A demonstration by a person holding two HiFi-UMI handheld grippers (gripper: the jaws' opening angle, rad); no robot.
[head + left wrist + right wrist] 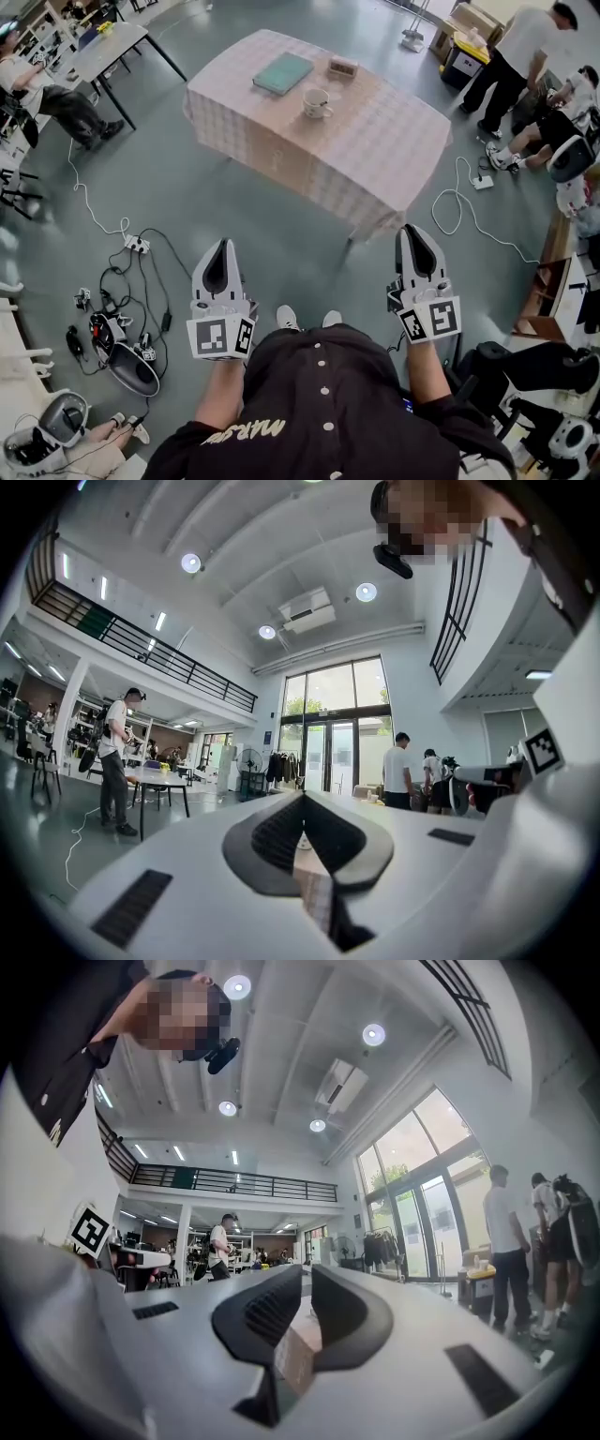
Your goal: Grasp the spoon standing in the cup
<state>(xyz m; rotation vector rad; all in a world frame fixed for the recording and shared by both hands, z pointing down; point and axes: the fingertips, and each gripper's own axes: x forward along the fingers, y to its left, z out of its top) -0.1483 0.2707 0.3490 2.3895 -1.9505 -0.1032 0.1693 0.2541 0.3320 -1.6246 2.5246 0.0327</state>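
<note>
A white cup [317, 102] stands near the middle of a table [394, 141] covered with a pale checked cloth, far ahead of me in the head view. The spoon in it is too small to make out clearly. My left gripper [223, 246] and right gripper [415, 231] are held close to my body, above the floor and well short of the table. In the left gripper view the left gripper [302, 797] has its jaws together, empty. In the right gripper view the right gripper [307, 1269] shows a narrow gap between its jaws with nothing in it.
A green book [282, 72] and a small box [342, 67] lie on the table behind the cup. Cables and a power strip [137, 245] spread over the floor at left. People [516, 56] stand and crouch at the far right; a grey desk [108, 47] stands at the far left.
</note>
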